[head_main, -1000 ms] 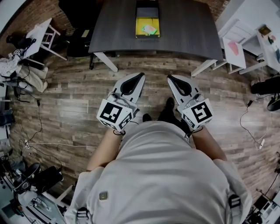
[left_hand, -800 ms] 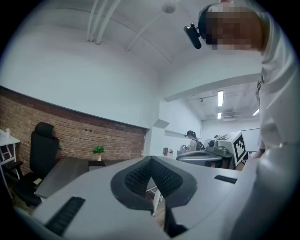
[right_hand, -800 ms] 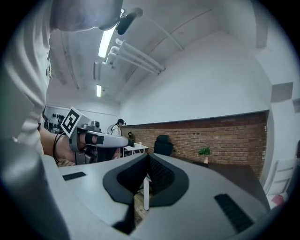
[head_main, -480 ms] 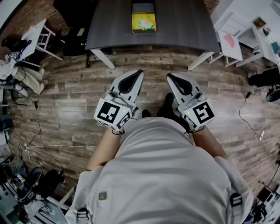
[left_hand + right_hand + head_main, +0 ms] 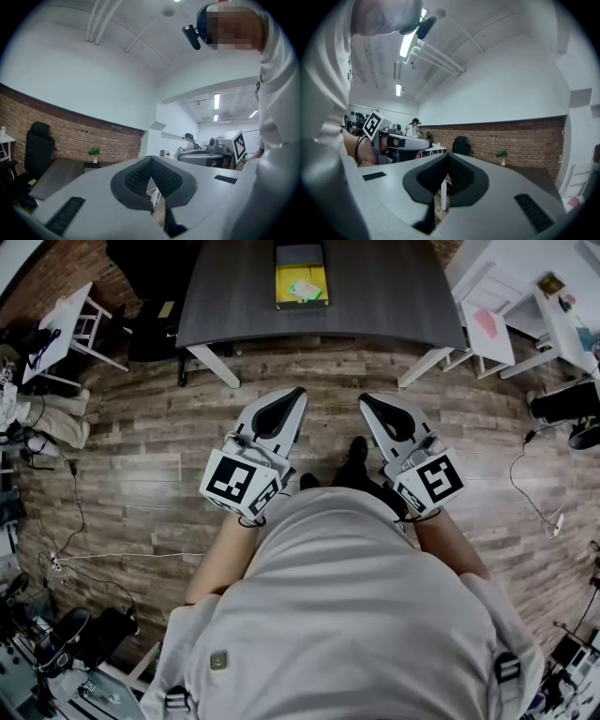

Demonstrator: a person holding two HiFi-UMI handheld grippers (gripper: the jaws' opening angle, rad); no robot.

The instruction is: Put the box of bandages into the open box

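Note:
On the dark table [image 5: 394, 296] at the top of the head view lies the open box [image 5: 281, 287], its inside yellow. A small green and white packet [image 5: 306, 289] rests in it; whether this is the box of bandages is too small to tell. Both grippers hang over the wood floor, well short of the table. My left gripper [image 5: 298, 392] [image 5: 151, 159] is shut with nothing between its jaws. My right gripper [image 5: 366, 399] [image 5: 447, 155] is shut and empty too. They sit side by side, tips pointing toward the table.
White chairs and a small white table [image 5: 497, 324] stand at the right of the dark table. A white stool [image 5: 70, 320] and a black office chair [image 5: 141, 329] stand at the left. Cables [image 5: 66, 521] trail over the floor on both sides.
The table and the yellow box have slid a little up and left in the head view. Both grippers keep their places side by side, still shut.

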